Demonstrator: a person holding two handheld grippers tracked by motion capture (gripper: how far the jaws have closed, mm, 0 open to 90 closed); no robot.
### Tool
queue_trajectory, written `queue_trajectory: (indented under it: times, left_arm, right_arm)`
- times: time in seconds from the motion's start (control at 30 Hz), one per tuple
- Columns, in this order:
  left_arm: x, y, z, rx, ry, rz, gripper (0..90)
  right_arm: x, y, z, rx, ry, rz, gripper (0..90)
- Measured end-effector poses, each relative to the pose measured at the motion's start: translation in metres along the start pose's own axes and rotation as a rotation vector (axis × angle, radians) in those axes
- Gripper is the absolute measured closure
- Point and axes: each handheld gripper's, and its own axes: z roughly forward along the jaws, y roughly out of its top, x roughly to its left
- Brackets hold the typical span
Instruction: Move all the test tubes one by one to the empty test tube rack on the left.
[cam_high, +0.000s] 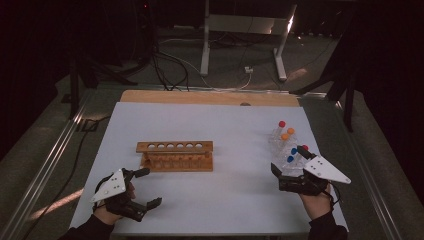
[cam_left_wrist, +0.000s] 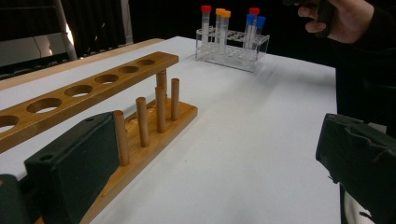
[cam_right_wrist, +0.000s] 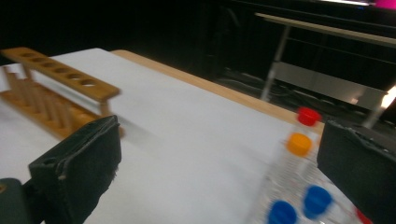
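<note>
Clear plastic rack (cam_high: 281, 150) of upright capped tubes (cam_high: 291, 151): at twelve o'clock of right gripper (cam_high: 289, 167), jaws wide, empty; left gripper (cam_high: 148, 186) well apart.

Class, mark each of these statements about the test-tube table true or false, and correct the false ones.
1. The wooden rack holds no tubes. True.
2. The capped tubes stand in a clear plastic rack. True.
3. The left gripper is clamped on a tube. False: its jaws are open and hold nothing.
4. All the tube caps are blue. False: there are red, orange and blue caps.
5. The right gripper is beside the clear plastic rack with its jaws open. True.
6. The wooden rack lies on the floor. False: it stands on the white table.
</note>
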Motion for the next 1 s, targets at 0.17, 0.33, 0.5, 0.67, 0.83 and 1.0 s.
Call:
queue_trajectory:
  times: [0.17, 0.33, 0.5, 0.67, 0.83, 1.0]
  left_arm:
    - [0.0, 0.0, 0.0, -0.001, 0.0, 0.001, 0.5]
    - [0.0, 0.0, -0.001, -0.002, -0.001, 0.001, 0.5]
    - [0.0, 0.0, -0.001, -0.005, -0.003, 0.002, 0.5]
    - [0.0, 0.001, -0.002, -0.01, -0.003, -0.002, 0.5]
    - [0.0, 0.001, -0.002, -0.009, -0.003, 0.001, 0.5]
    - [0.0, 0.001, -0.002, -0.009, -0.004, 0.002, 0.5]
  right_arm:
    - [-0.009, -0.008, -0.003, 0.012, -0.041, 0.04, 0.0]
    - [-0.011, -0.016, -0.003, 0.045, -0.051, 0.06, 0.0]
    - [-0.011, -0.024, 0.001, 0.095, -0.05, 0.083, 2.1]
    - [-0.014, -0.03, 0.004, 0.137, -0.033, 0.111, 8.5]
    - [-0.016, -0.038, 0.007, 0.181, -0.046, 0.125, 23.0]
    - [-0.016, -0.041, 0.01, 0.21, -0.069, 0.121, 41.5]
